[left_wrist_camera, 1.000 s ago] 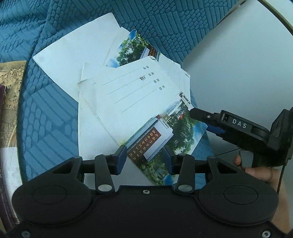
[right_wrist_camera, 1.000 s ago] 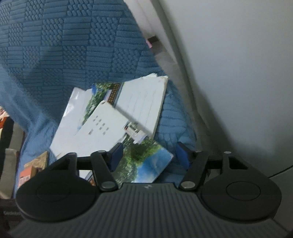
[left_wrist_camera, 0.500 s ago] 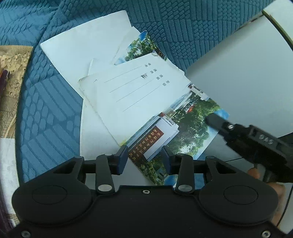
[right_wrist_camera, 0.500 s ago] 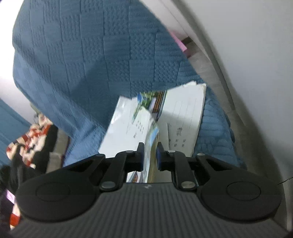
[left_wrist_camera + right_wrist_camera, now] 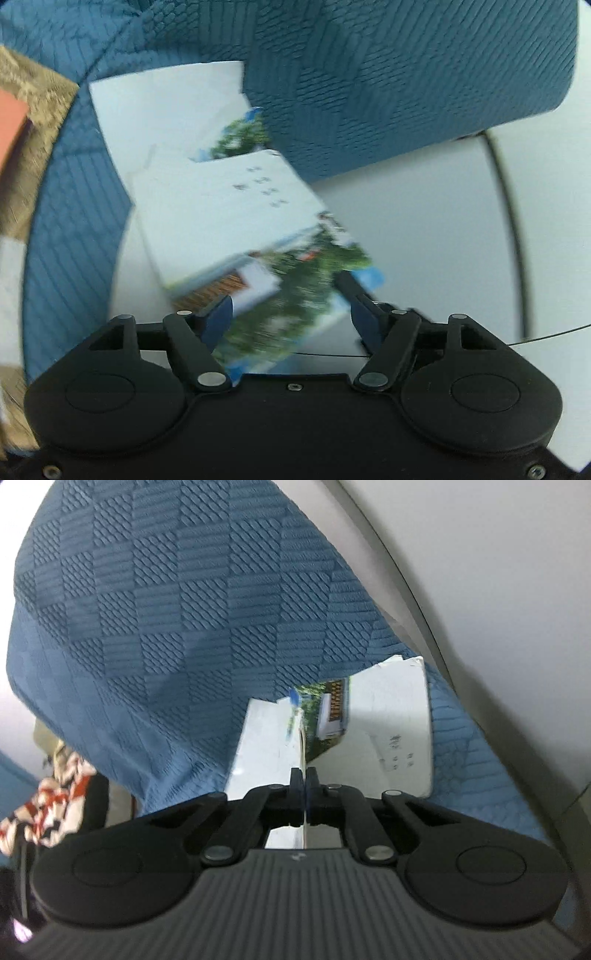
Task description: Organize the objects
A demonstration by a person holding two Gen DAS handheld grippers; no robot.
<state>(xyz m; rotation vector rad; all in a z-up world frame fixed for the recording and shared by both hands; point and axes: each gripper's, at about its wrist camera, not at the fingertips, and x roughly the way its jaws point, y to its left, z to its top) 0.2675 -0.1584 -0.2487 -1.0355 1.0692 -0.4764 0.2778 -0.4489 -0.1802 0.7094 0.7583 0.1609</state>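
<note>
Right hand-held gripper [image 5: 305, 775] clamped tight on the edge of a thin printed booklet [image 5: 302, 734], seen edge-on between the pads and standing up from them. In the left wrist view, same booklet [image 5: 236, 218] shown face-on: white cover with small dark characters, a photo of a building and green trees along its lower part, blurred by motion. Raised and tilted off the pile, its photo corner pinched by the right gripper's black fingers [image 5: 354, 291].

Left hand-held gripper [image 5: 291, 317] with jaws opening, blue pads set well apart on either side of the booklet's lower photo edge, neither pad pressing on it.

Beneath, a loose stack of white sheets [image 5: 166, 110] and another booklet [image 5: 334, 709] with a similar photo cover, lying on a blue quilted cover [image 5: 388, 92] near its edge beside a pale wall [image 5: 498, 572]. Brownish patterned item [image 5: 33, 122] at the far left side of the cover; a red, white and black fabric [image 5: 44, 812] off its left edge.
</note>
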